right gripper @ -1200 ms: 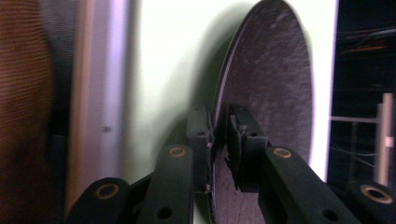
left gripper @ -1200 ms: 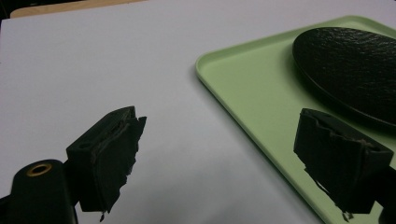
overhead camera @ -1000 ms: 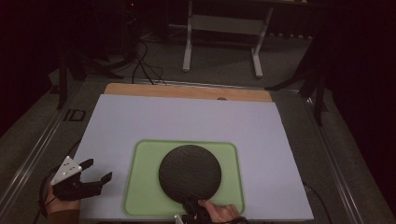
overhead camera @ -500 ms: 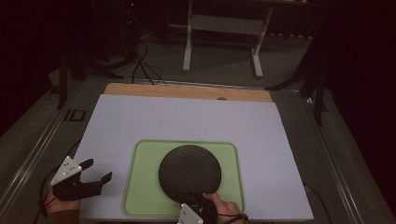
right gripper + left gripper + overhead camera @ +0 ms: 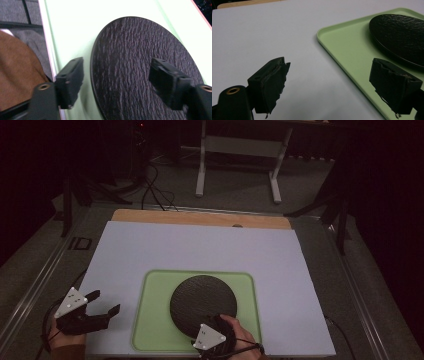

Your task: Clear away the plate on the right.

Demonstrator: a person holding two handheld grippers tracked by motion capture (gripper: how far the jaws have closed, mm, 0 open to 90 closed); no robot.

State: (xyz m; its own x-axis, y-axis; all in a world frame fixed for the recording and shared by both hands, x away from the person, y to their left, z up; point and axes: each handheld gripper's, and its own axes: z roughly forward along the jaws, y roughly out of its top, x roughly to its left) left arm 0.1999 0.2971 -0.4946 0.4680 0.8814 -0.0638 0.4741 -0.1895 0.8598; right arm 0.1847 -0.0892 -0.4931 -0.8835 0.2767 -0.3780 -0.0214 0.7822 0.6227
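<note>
the black plate [image 5: 203, 303] sits on the green tray [image 5: 150, 320], its near edge hidden behind the right gripper [image 5: 216, 340], whose jaws have just been opening, nothing pinched. left gripper [image 5: 102, 307] wide open, empty, over the white table [image 5: 200, 247].

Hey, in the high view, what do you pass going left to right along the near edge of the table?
Left gripper → the near left corner of the green tray → right gripper at the near edge of the black plate → bare white table.
</note>
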